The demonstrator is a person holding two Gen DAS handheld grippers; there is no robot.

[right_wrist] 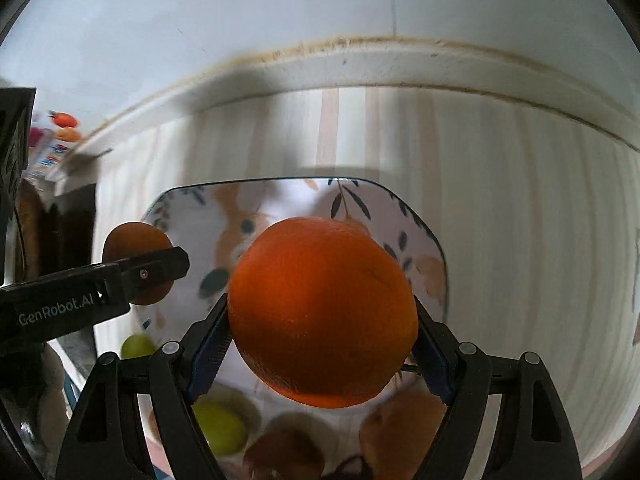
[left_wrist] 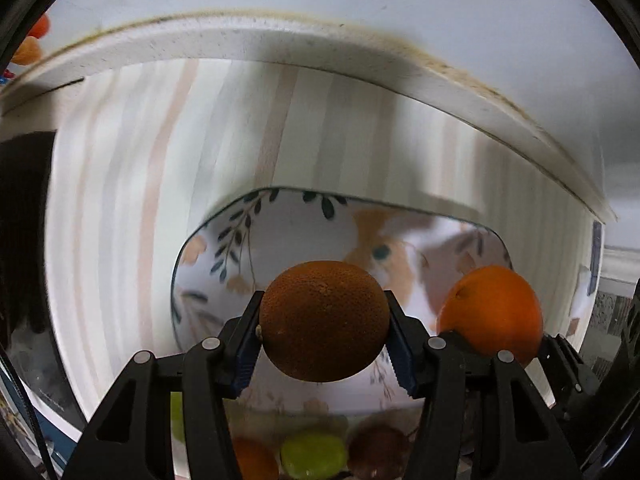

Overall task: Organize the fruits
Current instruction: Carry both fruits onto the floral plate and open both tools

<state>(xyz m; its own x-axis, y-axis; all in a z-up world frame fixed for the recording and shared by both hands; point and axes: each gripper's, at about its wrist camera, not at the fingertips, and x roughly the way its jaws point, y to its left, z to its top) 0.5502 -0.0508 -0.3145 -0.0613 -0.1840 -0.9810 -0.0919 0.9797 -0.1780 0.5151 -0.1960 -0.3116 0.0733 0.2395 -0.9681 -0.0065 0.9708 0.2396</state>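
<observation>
We see the striped tabletop (left_wrist: 120,200) running back to a pale ledge against a white wall (right_wrist: 280,8). On it lies a floral plate (right_wrist: 424,248) with leaf and orange patterns and a dark rim, and both held fruits hang above it.

The right gripper (right_wrist: 323,344) points steeply downward, and its fingers (right_wrist: 208,352) are clamped on a large bright orange (right_wrist: 324,312), blue pads pressed to both its sides. In the left wrist view this orange shows at the right, just beside the other held fruit.

The left gripper (left_wrist: 325,340) also points downward, and its fingers (left_wrist: 402,354) grip a smaller, darker orange (left_wrist: 325,320) with a pebbled, brownish skin. From the right wrist view we see that fruit at the left, partly hidden behind a black finger.

Below the grippers, at the near edge, more fruit lies blurred: a green fruit (left_wrist: 314,454), a brown fruit (left_wrist: 378,450) beside it, and another orange one (left_wrist: 256,460).
</observation>
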